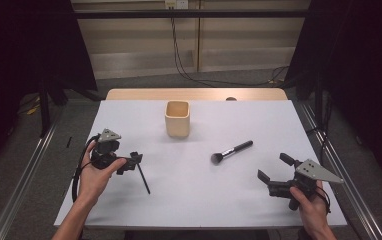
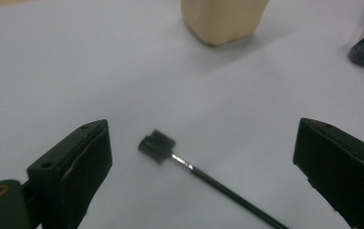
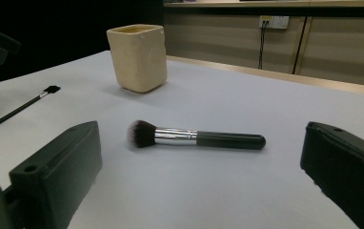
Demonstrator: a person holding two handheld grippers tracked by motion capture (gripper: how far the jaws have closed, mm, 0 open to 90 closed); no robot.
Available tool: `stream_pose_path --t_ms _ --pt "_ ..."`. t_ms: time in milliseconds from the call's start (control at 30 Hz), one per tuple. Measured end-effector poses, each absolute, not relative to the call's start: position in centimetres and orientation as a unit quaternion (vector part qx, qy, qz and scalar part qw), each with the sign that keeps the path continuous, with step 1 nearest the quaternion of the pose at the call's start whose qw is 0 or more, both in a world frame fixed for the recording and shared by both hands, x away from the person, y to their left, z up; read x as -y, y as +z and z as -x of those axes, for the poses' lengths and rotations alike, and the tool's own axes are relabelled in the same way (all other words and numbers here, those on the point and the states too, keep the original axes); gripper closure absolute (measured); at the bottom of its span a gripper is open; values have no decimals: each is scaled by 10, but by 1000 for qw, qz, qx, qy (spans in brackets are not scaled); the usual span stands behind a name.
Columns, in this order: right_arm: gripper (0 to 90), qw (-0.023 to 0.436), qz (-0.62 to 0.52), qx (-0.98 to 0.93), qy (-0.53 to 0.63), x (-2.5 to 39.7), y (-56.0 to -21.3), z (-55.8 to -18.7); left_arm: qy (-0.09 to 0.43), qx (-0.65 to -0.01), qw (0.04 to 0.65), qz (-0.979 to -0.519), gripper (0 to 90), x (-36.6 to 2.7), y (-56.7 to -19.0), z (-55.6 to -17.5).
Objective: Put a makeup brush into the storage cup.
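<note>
The cream cup (image 1: 177, 119) is standing upright on the white table (image 1: 129, 115), toward the far middle, and everything else is reading off it. Its mouth is facing up and, from the high view, looking empty, so I am guessing it is waiting to receive the two brushes.

The powder brush (image 1: 231, 151) is lying flat to the near right of the cup, well apart from it, with its bristle head pointing toward the person and its black handle angling away. The thin brush (image 1: 142, 179) is lying flat to the near left of the cup, its small square head at the end nearer the cup.

The left gripper (image 1: 131, 162) is hovering near the thin brush's head, to the near left of the cup. Its jaws are standing wide apart, and in the left gripper view the thin brush head (image 2: 157, 145) is sitting on the table between them, untouched. That framing is suggesting a lined-up pick.

The right gripper (image 1: 275, 168) is being held farther to the near right of the cup than the powder brush. Its jaws are also spread wide, holding nothing, and its own view is looking straight across the powder brush (image 3: 197, 137) toward the cup (image 3: 138, 57), as if aiming for that handle.
</note>
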State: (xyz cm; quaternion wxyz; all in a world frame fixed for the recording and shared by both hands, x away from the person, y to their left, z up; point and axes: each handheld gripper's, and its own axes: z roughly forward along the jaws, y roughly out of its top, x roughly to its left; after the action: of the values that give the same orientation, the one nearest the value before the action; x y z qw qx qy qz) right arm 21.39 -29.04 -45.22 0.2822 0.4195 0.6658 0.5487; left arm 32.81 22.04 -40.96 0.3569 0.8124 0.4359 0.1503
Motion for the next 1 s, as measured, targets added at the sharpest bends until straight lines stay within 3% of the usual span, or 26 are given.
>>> stream_pose_path --t_ms 633,1000 --pt "0 282 -419 -669 546 291 -453 -214 81 -458 259 -846 72 -209 -417 -341" --pt "0 282 -418 -671 543 290 -453 -214 95 -457 214 -858 65 -203 -421 -347"
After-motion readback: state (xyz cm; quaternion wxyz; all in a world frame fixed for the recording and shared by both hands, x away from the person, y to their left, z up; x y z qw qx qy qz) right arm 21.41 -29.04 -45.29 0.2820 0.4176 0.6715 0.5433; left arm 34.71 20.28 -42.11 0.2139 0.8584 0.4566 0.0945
